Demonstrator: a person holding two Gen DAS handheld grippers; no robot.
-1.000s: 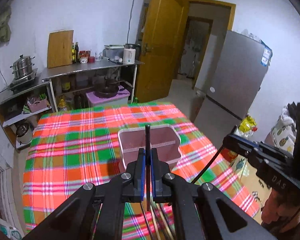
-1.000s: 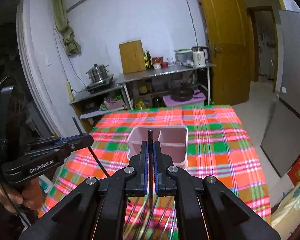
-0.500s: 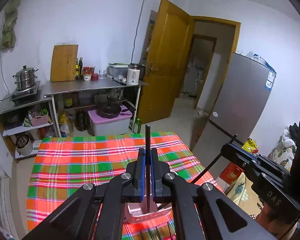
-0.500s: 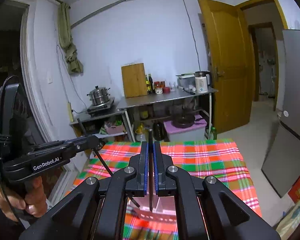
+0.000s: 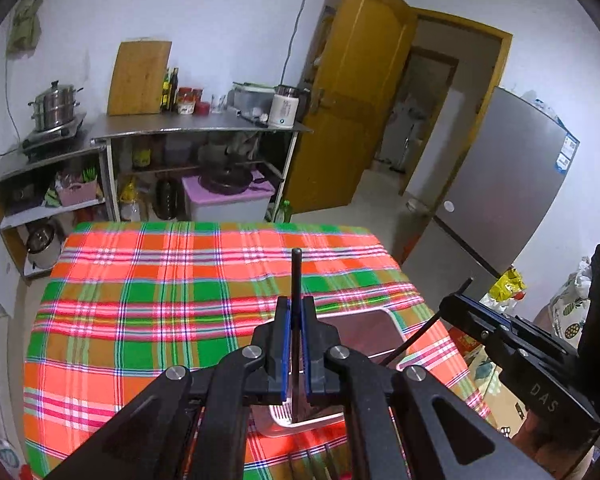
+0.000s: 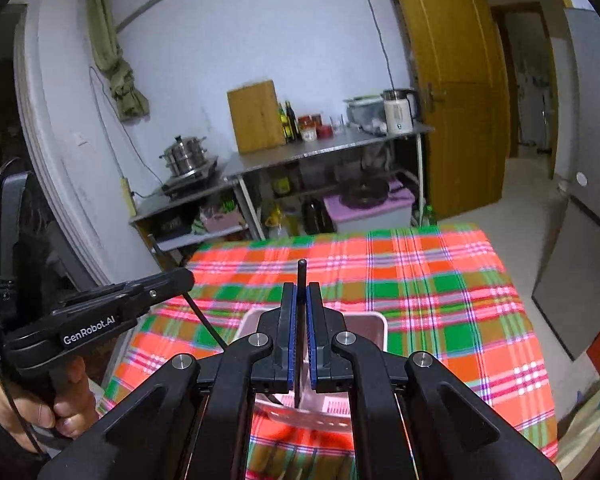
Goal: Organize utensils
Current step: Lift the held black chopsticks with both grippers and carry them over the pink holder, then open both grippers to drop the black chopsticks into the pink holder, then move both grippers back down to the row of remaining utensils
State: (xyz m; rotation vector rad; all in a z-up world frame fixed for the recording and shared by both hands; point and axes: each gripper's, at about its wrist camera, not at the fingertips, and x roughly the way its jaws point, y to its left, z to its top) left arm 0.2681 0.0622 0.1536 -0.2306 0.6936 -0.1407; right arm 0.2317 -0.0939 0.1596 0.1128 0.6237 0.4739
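My left gripper (image 5: pixel 295 344) clamps a thin black chopstick (image 5: pixel 296 276); my right gripper (image 6: pixel 301 336) clamps another (image 6: pixel 301 280), above the pink basket (image 6: pixel 374 322).

2 hand-held grippers (image 5: pixel 296 312) (image 6: pixel 301 300), 2 black chopsticks (image 5: pixel 296 276) (image 6: pixel 301 276) (1 pinched in each), 1 pink utensil box (image 5: pixel 374 332), 1 plaid tablecloth (image 5: pixel 140 300)

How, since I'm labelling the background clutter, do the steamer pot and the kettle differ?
The steamer pot is bare steel, stacked in tiers under a knobbed lid; the kettle is a white one-piece body with a side handle. The steamer pot sits on a stove on the lower left shelf; the kettle stands on the higher steel counter, at the end nearest the door. Both stand upright along the same wall.
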